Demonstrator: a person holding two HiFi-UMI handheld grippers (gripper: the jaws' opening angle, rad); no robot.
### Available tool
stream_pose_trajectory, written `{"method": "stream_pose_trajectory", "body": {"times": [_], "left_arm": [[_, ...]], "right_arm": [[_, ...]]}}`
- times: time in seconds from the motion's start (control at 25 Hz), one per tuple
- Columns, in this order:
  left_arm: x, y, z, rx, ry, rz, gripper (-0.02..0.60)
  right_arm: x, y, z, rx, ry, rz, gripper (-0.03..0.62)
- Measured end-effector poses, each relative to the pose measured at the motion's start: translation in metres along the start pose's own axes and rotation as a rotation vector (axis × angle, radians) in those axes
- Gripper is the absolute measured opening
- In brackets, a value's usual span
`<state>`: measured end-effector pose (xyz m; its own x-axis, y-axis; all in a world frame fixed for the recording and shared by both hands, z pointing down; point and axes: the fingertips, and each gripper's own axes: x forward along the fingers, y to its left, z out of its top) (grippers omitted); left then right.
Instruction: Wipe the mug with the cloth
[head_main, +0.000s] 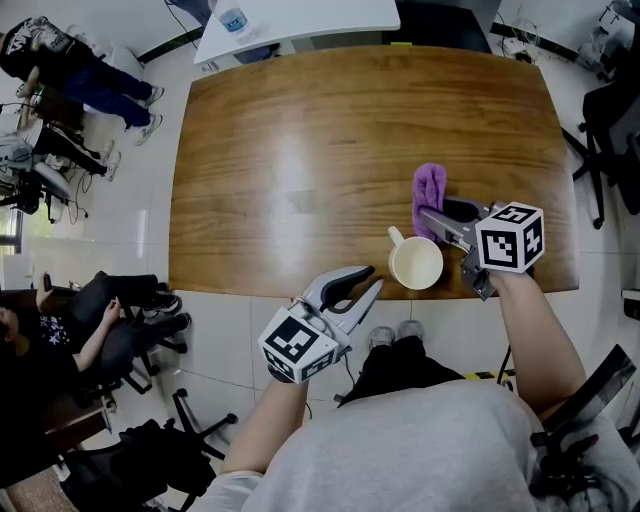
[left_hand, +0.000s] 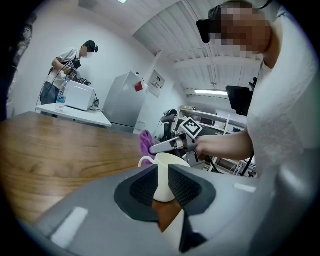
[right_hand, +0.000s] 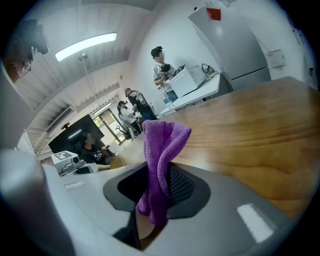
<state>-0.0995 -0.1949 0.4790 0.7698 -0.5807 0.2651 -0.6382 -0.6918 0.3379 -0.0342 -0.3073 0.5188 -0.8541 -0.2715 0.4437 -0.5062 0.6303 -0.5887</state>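
The left gripper (head_main: 366, 282) hangs just off the near edge of the table (head_main: 300, 150), jaws parted and empty, pointing at the mug (head_main: 416, 264) at its 2 o'clock but short of it. The mug stands upright by that edge, unheld. At the mug's 12 o'clock the right gripper (head_main: 428, 214) is clenched on the purple cloth (head_main: 430, 188). The cloth is picked up; steadying the mug and wiping it seem still to come.

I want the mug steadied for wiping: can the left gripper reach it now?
Probably yes. The left gripper, jaws apart, points at the mug with nothing between them; the right gripper and its cloth sit beyond the mug.
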Motion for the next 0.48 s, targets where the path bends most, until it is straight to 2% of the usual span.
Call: {"method": "stream_pose_trajectory", "body": {"times": [0.16,0.32,0.48], "left_arm": [[-0.008,0.001,0.003,0.017,-0.001,0.006,0.044],[-0.019,-0.005,0.013,0.040,-0.013,-0.008,0.002],[-0.031,-0.024,0.033,0.071,-0.046,-0.065,0.002]], "right_arm": [[-0.032,0.014,0.028,-0.013,-0.136,-0.001,0.109],[-0.072,0.042,0.037,-0.053,-0.193,-0.046,0.109],[-0.113,0.089,0.032,-0.106,-0.237,-0.078,0.109]]}}
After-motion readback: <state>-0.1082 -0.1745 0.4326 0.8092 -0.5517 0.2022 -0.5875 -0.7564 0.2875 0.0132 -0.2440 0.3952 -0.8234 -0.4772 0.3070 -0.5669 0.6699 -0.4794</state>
